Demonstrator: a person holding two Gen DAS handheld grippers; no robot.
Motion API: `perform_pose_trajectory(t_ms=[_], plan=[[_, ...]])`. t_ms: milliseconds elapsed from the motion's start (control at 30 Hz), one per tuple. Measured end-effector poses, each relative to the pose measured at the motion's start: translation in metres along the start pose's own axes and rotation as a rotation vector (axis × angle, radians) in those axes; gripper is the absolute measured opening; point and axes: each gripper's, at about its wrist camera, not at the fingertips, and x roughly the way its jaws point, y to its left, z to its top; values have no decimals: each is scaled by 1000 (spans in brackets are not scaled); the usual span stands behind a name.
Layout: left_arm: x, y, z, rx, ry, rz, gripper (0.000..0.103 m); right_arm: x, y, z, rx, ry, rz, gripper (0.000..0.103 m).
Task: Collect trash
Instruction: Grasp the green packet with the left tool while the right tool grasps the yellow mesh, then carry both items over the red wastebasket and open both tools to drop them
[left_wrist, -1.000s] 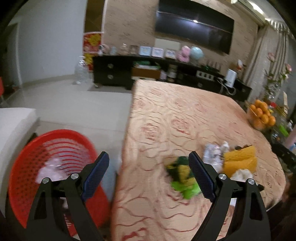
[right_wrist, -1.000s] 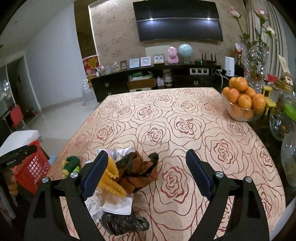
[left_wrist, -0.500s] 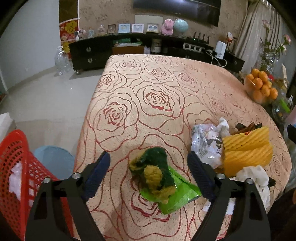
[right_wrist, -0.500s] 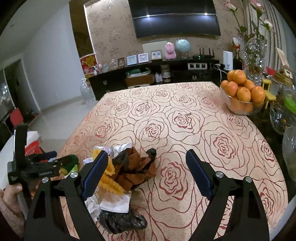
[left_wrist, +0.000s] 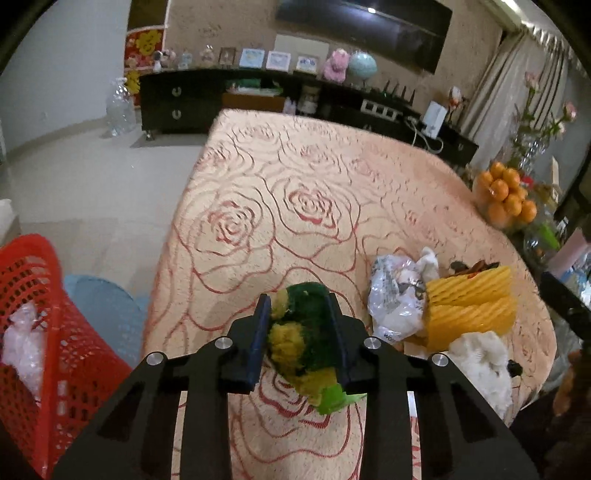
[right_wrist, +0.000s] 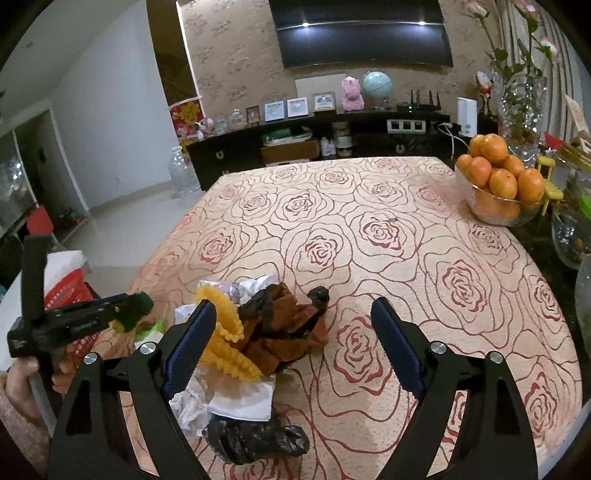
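My left gripper (left_wrist: 299, 314) is shut on a green and yellow wad of trash (left_wrist: 303, 332) with a green wrapper under it, at the near left edge of the rose-patterned table (left_wrist: 295, 192). It also shows from the side in the right wrist view (right_wrist: 136, 304). My right gripper (right_wrist: 293, 332) is open and empty, above a trash pile: yellow foam netting (right_wrist: 225, 332), brown paper (right_wrist: 284, 328), a black bag (right_wrist: 255, 441), white paper (right_wrist: 243, 400). The red basket (left_wrist: 40, 332) stands on the floor to the left, with white trash inside.
A glass bowl of oranges (right_wrist: 498, 192) sits at the table's far right, with glass vases (right_wrist: 517, 96) beside it. A crumpled plastic bag (left_wrist: 395, 295) and white tissue (left_wrist: 480, 365) lie by the yellow netting. A dark sideboard (right_wrist: 332, 147) stands behind the table.
My left gripper swung from over the red basket to the table, then closed on the green and yellow wad. My right gripper stayed open, nearly still.
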Motion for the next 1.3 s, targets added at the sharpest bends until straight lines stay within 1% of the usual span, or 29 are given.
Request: perform_pose_trajectory(t_ms=[67, 100, 200, 367, 433, 500, 533, 600, 700, 800, 933, 967, 1033, 1100, 1233, 1300], plan=[[-12, 1, 1, 9, -38, 21, 29, 0, 3, 0, -13, -6, 4, 83], [-21, 2, 2, 23, -68, 46, 29, 0, 5, 0, -21, -9, 6, 83], [-33, 1, 3, 56, -115, 92, 29, 0, 10, 1, -39, -12, 30, 83], [-42, 6, 2, 53, -132, 90, 29, 7, 19, 10, -65, 7, 77, 83], [-44, 8, 2, 48, -137, 86, 29, 12, 22, 20, -69, 10, 117, 81], [-45, 11, 3, 40, -142, 85, 29, 20, 24, 27, -71, 29, 162, 72], [-45, 12, 4, 36, -142, 86, 29, 27, 26, 30, -82, 50, 186, 70], [-44, 13, 3, 31, -140, 87, 29, 39, 30, 33, -109, 91, 209, 57], [-44, 13, 3, 36, -140, 88, 29, 54, 36, 32, -133, 134, 242, 49], [-43, 13, 3, 39, -139, 84, 29, 57, 44, 27, -163, 156, 252, 43], [-42, 10, 2, 48, -134, 81, 29, 67, 47, 20, -183, 211, 230, 36], [-41, 10, 2, 49, -133, 81, 29, 68, 47, 18, -180, 226, 229, 31], [-41, 10, 0, 49, -129, 80, 29, 67, 46, 17, -180, 227, 238, 26], [-41, 11, 0, 46, -126, 84, 29, 63, 48, 16, -183, 214, 252, 19], [-41, 11, 0, 41, -128, 93, 29, 53, 48, 16, -160, 180, 285, 17], [-42, 12, 0, 36, -133, 96, 29, 48, 46, 19, -145, 159, 287, 17]])
